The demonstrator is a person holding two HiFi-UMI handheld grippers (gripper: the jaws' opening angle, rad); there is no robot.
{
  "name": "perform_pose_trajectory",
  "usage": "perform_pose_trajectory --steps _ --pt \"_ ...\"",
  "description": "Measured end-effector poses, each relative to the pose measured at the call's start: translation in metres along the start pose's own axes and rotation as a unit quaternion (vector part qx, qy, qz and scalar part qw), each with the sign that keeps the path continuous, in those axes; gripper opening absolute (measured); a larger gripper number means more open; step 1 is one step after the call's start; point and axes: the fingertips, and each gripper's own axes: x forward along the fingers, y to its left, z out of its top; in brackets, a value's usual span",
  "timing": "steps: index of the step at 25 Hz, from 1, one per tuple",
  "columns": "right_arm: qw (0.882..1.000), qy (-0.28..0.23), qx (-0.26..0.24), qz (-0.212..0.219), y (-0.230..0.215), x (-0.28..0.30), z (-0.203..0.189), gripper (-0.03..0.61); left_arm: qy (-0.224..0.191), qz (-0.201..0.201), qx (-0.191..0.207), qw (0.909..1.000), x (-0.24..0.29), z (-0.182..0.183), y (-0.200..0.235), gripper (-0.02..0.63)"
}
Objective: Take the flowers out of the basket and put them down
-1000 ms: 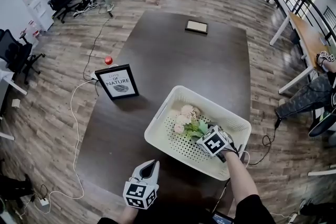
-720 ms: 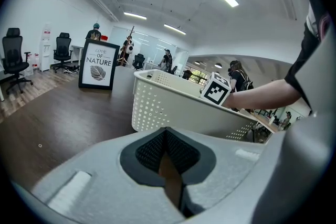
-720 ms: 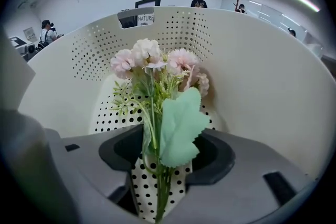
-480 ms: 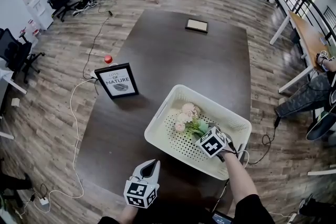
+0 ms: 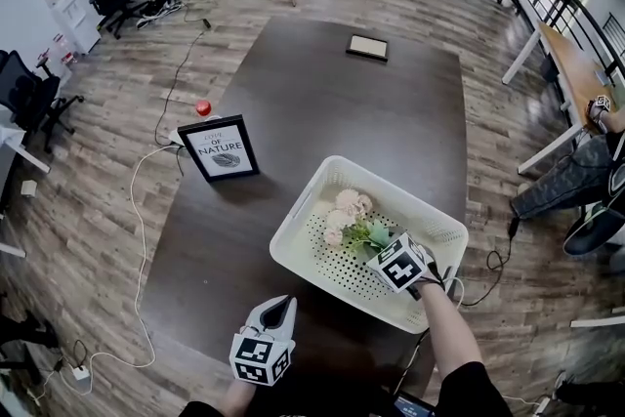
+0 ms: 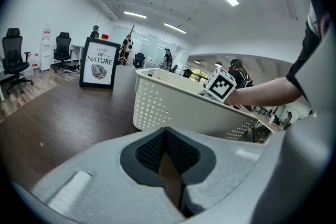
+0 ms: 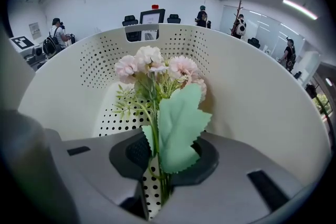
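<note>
Slippage on the lift is pretty easily risked, since the pink bouquet point(image 7: 157, 81), lying in the white basket point(image 7: 252, 97), is pinched only by its thin stems in the right tongs point(image 7: 164, 165), just closed in on them, with the left tongs point(image 6: 167, 144) clenched empty nearby.

Each hand carries a pale grey moulded plastic gripper, the left gripper point(image 5: 277, 311) and the right gripper point(image 7: 157, 168), both with black ribbed rubber pads point(image 6: 149, 149) and a white cube of black square markers point(image 5: 400, 263), and a short black sleeve point(image 5: 467, 388) covers the right upper arm.
</note>
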Motion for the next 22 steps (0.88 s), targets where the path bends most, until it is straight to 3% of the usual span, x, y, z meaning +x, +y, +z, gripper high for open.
perform_pose_trajectory --steps 6,22 --pt "0.999 -0.015 0.046 0.002 -0.006 -0.002 0.001 0.074 0.002 -0.007 0.002 1.0000 0.001 -0.001 -0.003 0.009" --pt "0.999 -0.024 0.044 -0.007 -0.002 -0.023 0.011 0.060 -0.002 -0.008 -0.003 1.0000 -0.001 -0.002 -0.004 0.009"
